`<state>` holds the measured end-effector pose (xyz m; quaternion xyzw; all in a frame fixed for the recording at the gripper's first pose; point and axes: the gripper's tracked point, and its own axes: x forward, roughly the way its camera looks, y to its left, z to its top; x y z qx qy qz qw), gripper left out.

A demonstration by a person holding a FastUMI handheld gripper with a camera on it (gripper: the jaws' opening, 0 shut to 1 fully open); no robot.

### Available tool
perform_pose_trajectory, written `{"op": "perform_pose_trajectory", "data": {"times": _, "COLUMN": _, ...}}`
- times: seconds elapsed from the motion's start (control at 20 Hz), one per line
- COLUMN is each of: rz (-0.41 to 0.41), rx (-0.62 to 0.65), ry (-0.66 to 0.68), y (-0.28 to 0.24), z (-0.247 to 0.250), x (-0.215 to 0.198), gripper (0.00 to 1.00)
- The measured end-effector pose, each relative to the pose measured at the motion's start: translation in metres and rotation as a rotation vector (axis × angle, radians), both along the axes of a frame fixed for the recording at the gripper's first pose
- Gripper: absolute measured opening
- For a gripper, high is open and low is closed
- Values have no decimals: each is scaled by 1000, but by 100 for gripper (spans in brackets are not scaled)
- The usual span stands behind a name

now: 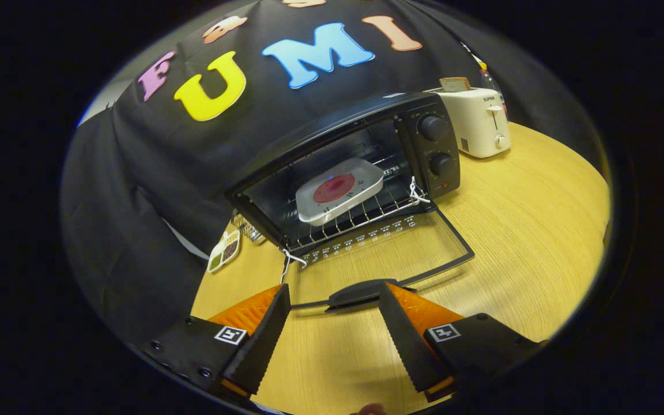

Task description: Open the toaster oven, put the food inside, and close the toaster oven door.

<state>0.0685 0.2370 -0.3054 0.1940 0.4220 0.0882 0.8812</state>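
Your gripper [332,300] is spread wide and holds nothing, its fingers flanking the door handle [361,293] of the toaster oven [424,144]. The door [389,248] lies open; the tray of food [339,190] sits on the rack inside. Far right stands a white toaster [479,124].

Hand-held gripper [335,300] spread wide; toaster oven door [389,253] lies flat open just ahead, its handle [361,293] between the fingertips. Beyond, oven mouth unobstructed above the rack [366,216]; tray [340,190] takes up mid-rack. Bare desk [534,230] ahead-right; white toaster [479,121] stands far right.
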Motion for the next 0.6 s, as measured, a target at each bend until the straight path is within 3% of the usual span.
{"op": "perform_pose_trajectory", "data": {"times": 0.2, "rz": 68, "rx": -96, "ry": 29, "y": -4, "z": -23, "x": -18, "gripper": 98}}
{"op": "perform_pose_trajectory", "data": {"times": 0.6, "rz": 107, "rx": -235, "ry": 85, "y": -14, "z": -64, "x": -21, "gripper": 98}}
